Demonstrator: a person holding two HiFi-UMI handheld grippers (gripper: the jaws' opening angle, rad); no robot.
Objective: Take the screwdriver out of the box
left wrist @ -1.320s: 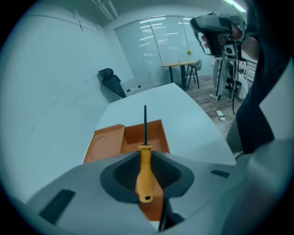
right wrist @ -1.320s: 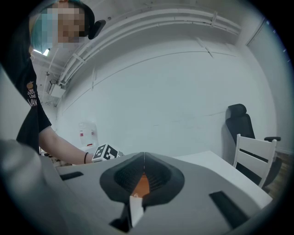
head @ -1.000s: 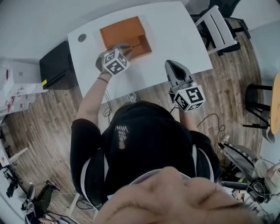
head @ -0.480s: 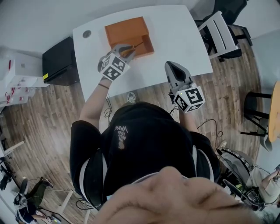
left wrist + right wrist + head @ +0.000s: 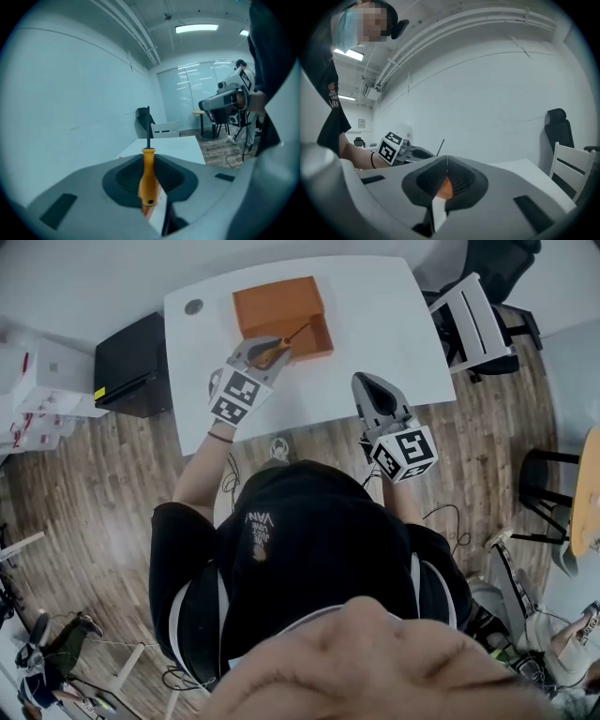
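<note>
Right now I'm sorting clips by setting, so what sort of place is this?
Likely an office or lab workroom: a white table with a chair beside it on a wood floor, plus a glass wall and a ceiling strip light.

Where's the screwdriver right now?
In the head view, the screwdriver is clamped by its orange handle in the left gripper, over the near edge of the orange box on the white table.

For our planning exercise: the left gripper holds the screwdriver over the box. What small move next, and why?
Probably carry the screwdriver sideways off the box toward the table: the left gripper clamps its handle, but its shaft is over the box.
</note>
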